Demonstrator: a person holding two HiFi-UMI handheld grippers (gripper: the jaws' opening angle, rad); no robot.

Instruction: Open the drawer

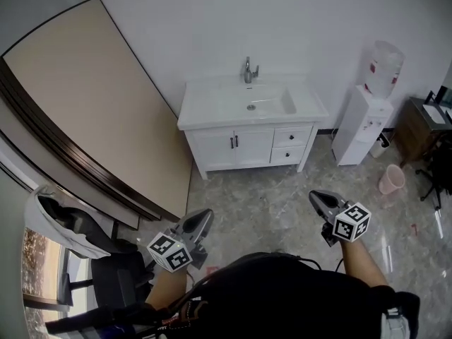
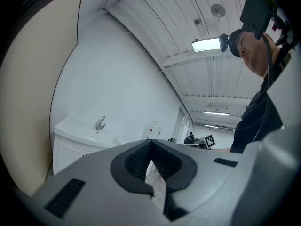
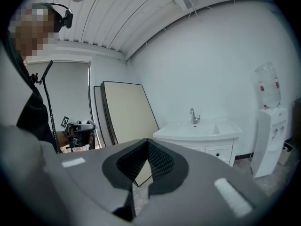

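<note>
Plainly, both drawers sat closed. The white vanity cabinet (image 1: 194,151) stood against the far wall. Its counter (image 1: 205,111) carried a sink basin (image 1: 267,103), with a chrome faucet (image 1: 248,70) at the back edge. Under the counter's right front corner, the upper drawer (image 1: 292,137) and the lower drawer (image 1: 288,155) were stacked one above the other, each flush with the cabinet front. Two doors (image 1: 244,147) filled the front to their left.

The left hand-held gripper (image 1: 205,216) and the right hand-held gripper (image 1: 315,195) were both held over the tiled floor (image 1: 268,196), well apart from the cabinet and pointing toward it. In the left gripper view the jaws of the left hand-held gripper (image 2: 151,142) met at their tips with nothing between them. The right gripper view showed the right hand-held gripper (image 3: 147,142) pressed together the same way and empty, with the cabinet beyond it.

A water dispenser (image 1: 361,122) stood just beside the cabinet's right end, and a pink bin (image 1: 391,179) sat on the floor near it. A large beige board (image 1: 92,104) leaned on the wall off the counter's left end.
</note>
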